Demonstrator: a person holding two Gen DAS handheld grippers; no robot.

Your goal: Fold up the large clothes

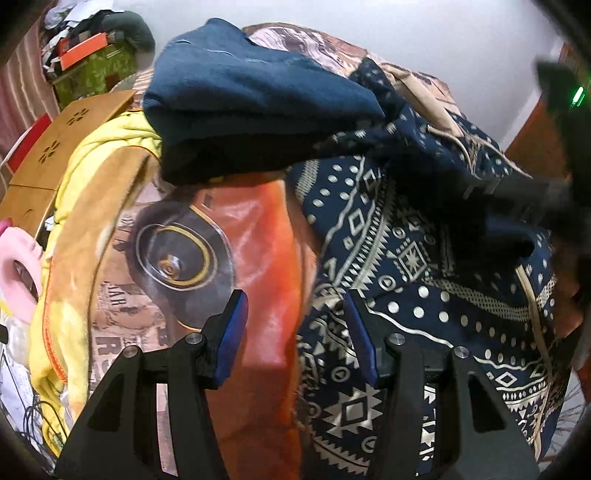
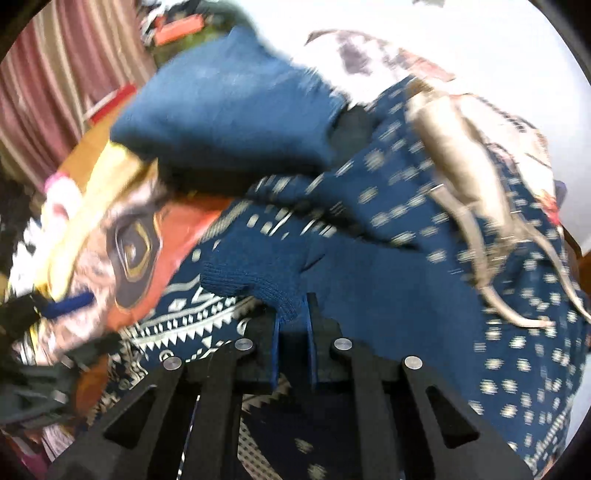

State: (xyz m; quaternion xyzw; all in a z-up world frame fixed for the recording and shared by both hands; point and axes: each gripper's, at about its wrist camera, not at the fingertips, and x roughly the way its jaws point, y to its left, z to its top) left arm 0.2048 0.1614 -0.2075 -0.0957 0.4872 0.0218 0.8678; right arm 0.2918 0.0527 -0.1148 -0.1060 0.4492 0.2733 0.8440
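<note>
A navy hoodie with a cream geometric pattern (image 1: 424, 280) lies crumpled on an orange printed blanket (image 1: 258, 258). A plain blue garment (image 1: 251, 99) is folded at the far side. My left gripper (image 1: 295, 332) is open and empty, just above the hoodie's left edge. My right gripper (image 2: 293, 325) is shut on the hoodie's plain ribbed cuff (image 2: 255, 277) and holds it up; the hoodie (image 2: 461, 266) and its cream drawstring (image 2: 476, 229) trail away from it. The right gripper's body shows blurred in the left wrist view (image 1: 546, 199).
A yellow fleece (image 1: 70, 295) lies left of the blanket. A wooden board (image 1: 70, 136), a green box (image 1: 96, 70) with clutter and a striped curtain (image 2: 55, 74) stand at the far left. A white wall (image 1: 406, 29) is behind.
</note>
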